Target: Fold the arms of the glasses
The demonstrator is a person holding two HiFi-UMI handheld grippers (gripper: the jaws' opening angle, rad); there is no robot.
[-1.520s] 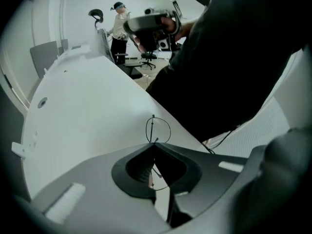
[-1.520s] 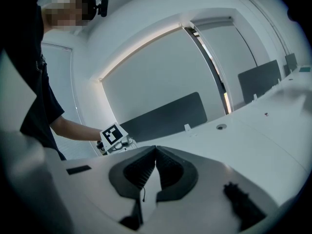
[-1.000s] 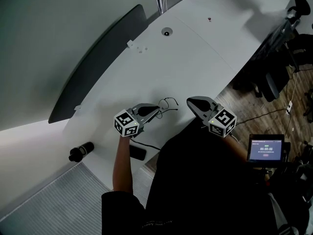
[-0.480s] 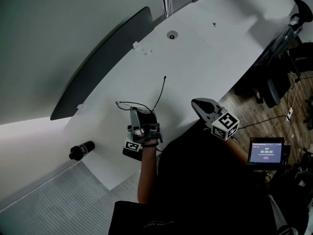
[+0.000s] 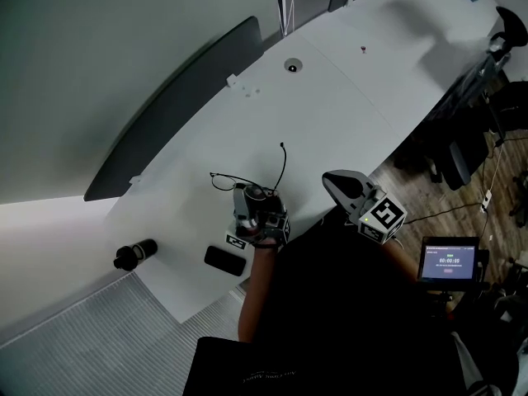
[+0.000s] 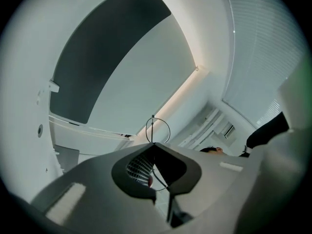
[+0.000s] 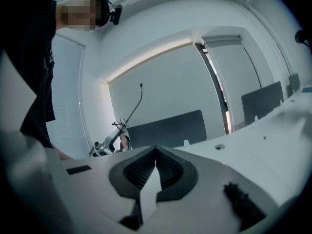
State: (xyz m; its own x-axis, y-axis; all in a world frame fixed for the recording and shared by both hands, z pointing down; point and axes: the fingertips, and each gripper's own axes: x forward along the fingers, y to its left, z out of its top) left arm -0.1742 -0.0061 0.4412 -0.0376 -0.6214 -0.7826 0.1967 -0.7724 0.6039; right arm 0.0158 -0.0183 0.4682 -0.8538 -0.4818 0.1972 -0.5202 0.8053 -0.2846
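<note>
Showing the glasses (image 5: 232,178) lifted clear of the white table (image 5: 346,97), with the thin wire front pinched in my left tongs (image 5: 250,192) and one arm (image 5: 280,162) standing out unfolded, up and away from the frame. In the left gripper view a lens ring (image 6: 152,128) rises just past the jaw tips. In the right gripper view the same glasses (image 7: 127,115) appear off to the left, well apart from that tool.

Risks, as I judge them:
- The frame is slender wire held at one narrow spot, so a push on the open arm could lever it round in the pinch or pull it free, dropping it to the table.
- Pressing against the hinge's own swing, or far out at the arm's tip, could bend the wire instead of folding it.
- Squeezing harder to prevent slipping could distort the rim.

Left tongs (image 6: 152,145): jaws pressed together on the glasses' wire, which runs down between the ribbed pads, with the tool tilted upward. Right tongs (image 5: 330,178): jaws fully closed with nothing between them (image 7: 156,151), hanging beside my body near the table edge, touching nothing. A dark flat slab (image 5: 225,260), probably a phone, lies on the table below my left hand (image 5: 264,228).
</note>
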